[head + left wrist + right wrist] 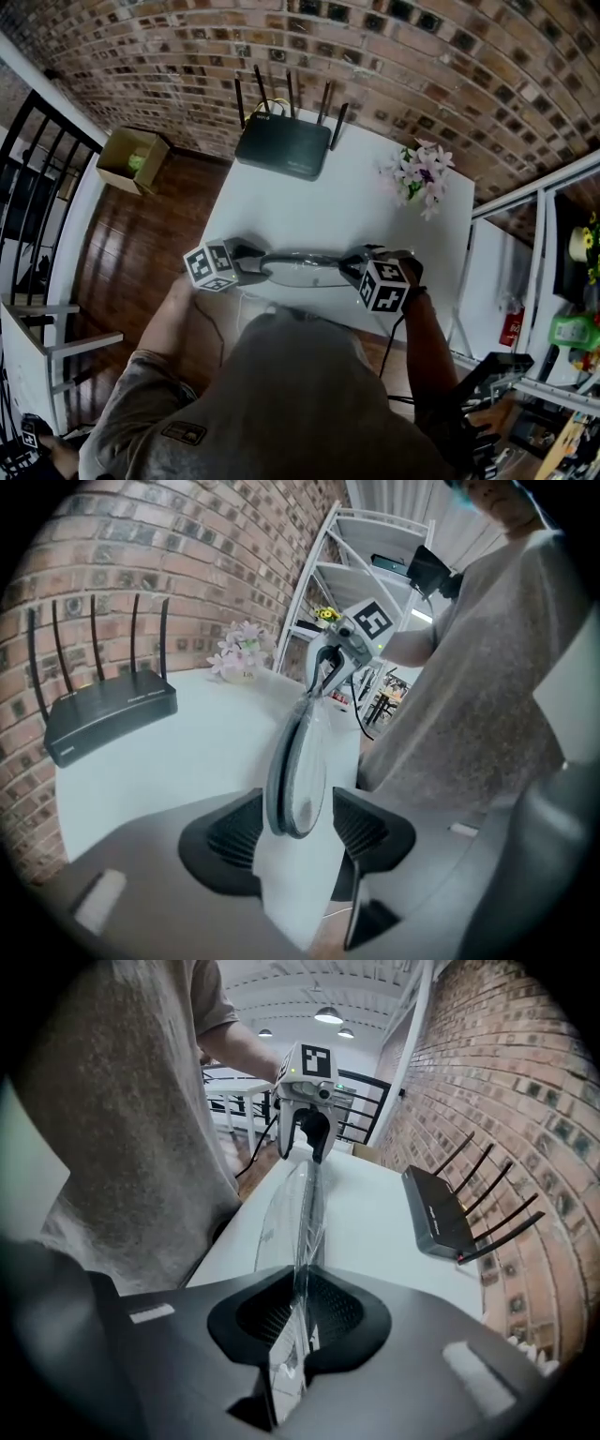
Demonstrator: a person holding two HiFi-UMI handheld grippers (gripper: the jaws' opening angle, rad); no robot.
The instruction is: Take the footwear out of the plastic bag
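Observation:
A clear plastic bag (302, 269) with a flat grey piece of footwear (295, 771) inside hangs stretched between my two grippers, just above the near edge of the white table (309, 206). My left gripper (298, 822) stands open, with the rounded end of the footwear between its pads and a small gap on each side. My right gripper (300, 1312) is shut on the thin edge of the bag (298, 1213) at the opposite end. In the head view the left gripper (246, 270) and right gripper (352, 267) face each other across the bag.
A black router (283, 145) with several antennas sits at the table's far side and a small bunch of pink flowers (419, 176) at its far right. A cardboard box (133, 159) lies on the wooden floor to the left. A white shelf unit (562, 281) stands at the right.

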